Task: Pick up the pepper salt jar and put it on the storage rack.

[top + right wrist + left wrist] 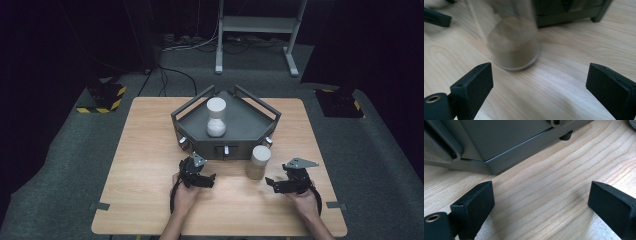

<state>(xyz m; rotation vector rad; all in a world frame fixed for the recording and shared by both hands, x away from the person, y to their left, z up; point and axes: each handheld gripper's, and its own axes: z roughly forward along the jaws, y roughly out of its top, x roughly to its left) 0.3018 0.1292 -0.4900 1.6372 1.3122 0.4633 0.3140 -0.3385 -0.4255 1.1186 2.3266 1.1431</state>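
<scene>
The jar point(512, 42) stands just ahead of the right gripper point(539, 85), not between its jaws (both wide apart). The left gripper point(541, 202) gapes wide too, holding nothing.

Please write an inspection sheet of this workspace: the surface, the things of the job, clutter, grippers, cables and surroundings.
Surface: wooden table, light grain, no spill seen.
Job's things: tan cylinder upright on the table, just right of the front of the grey tray; white waisted container upright inside the tray.
Clutter: nothing seen.
Grippers: left gripper jaws wide open, holding nothing, low over the table in front of the tray; right gripper jaws wide open, pointing at the cylinder, not touching it.
Cables: one black cable trails from the left gripper; floor cables behind the table.
Surroundings: dark room, grey floor, metal stand behind, striped base plates at both sides.
</scene>
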